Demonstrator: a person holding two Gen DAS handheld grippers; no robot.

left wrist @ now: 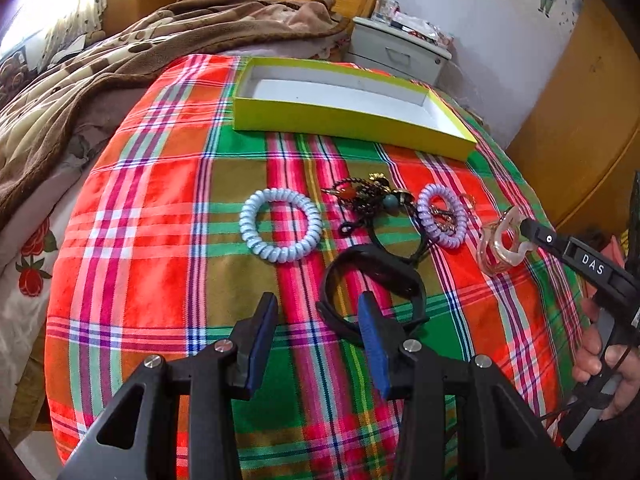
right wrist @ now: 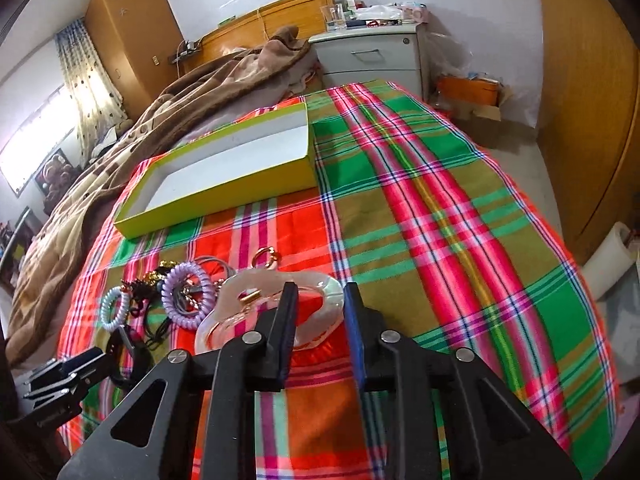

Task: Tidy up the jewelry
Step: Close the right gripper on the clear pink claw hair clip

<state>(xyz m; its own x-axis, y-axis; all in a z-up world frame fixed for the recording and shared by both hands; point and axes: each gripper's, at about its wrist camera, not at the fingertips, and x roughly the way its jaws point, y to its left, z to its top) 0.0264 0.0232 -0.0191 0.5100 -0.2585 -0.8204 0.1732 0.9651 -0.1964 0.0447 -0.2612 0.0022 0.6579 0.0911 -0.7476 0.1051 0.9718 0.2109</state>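
Observation:
A yellow-green open box [left wrist: 344,120] with a white inside lies on the plaid cloth, far side; it also shows in the right wrist view [right wrist: 224,192]. Jewelry lies in front of it: a pale blue coil band [left wrist: 280,225], a dark beaded necklace [left wrist: 368,196], a lilac coil band [left wrist: 442,216], a black wristband [left wrist: 372,292] and a clear pink bangle [left wrist: 500,242]. My left gripper [left wrist: 318,308] is open just before the black wristband. My right gripper [right wrist: 318,298] is open, its jaws around the near rim of the pink bangle [right wrist: 276,304].
The plaid cloth [right wrist: 440,216] covers the near part of a bed. A brown blanket [left wrist: 100,80] is heaped at the left. A grey bedside cabinet [right wrist: 372,56] stands behind the bed, a wooden wardrobe door [right wrist: 592,100] at the right.

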